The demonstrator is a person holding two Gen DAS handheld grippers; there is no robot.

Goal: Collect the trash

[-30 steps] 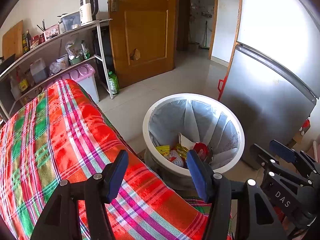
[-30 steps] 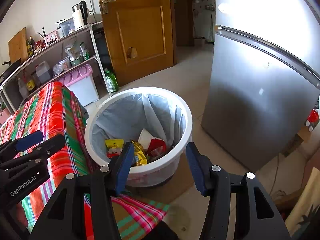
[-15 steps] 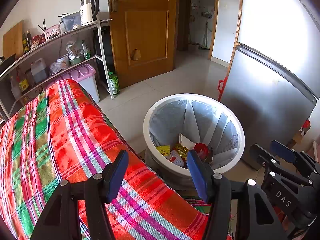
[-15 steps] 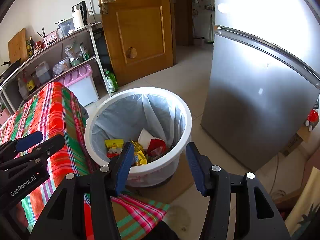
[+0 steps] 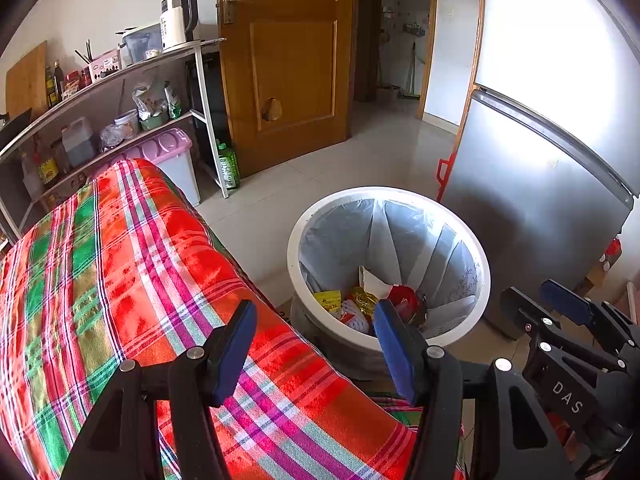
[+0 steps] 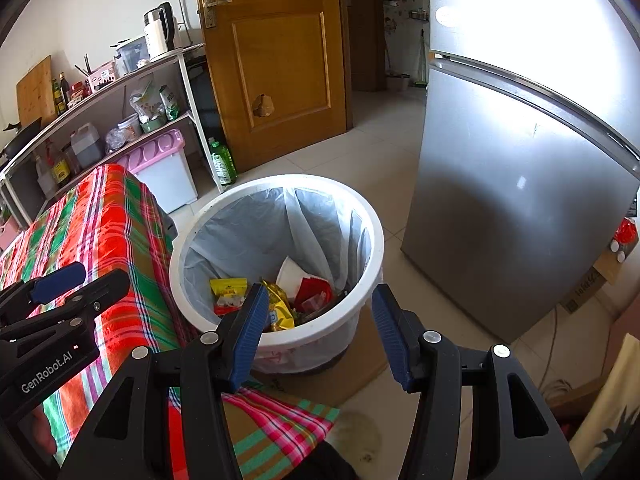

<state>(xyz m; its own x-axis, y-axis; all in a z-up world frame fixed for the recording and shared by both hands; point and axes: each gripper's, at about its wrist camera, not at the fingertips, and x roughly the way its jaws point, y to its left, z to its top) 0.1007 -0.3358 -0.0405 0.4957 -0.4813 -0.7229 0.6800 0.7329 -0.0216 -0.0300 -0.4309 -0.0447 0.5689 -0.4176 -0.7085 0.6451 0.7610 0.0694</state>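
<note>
A white trash bin [image 5: 390, 196] with a grey liner stands on the floor beside the table; it also shows in the right wrist view [image 6: 280, 184]. Wrappers lie inside it: a yellow packet [image 6: 228, 286], a gold one [image 6: 280, 306], a red one [image 6: 316, 294] and white paper [image 6: 292, 272]. My left gripper [image 5: 314, 346] is open and empty, above the table's edge, just short of the bin. My right gripper [image 6: 318, 328] is open and empty, over the bin's near rim.
A table with a red and green plaid cloth [image 5: 120, 280] lies left of the bin. A silver fridge [image 6: 520, 200] stands right of it. Behind are a wooden door [image 5: 288, 64], a shelf rack [image 5: 120, 92], a pink-lidded box [image 5: 172, 160] and a green bottle [image 6: 222, 162].
</note>
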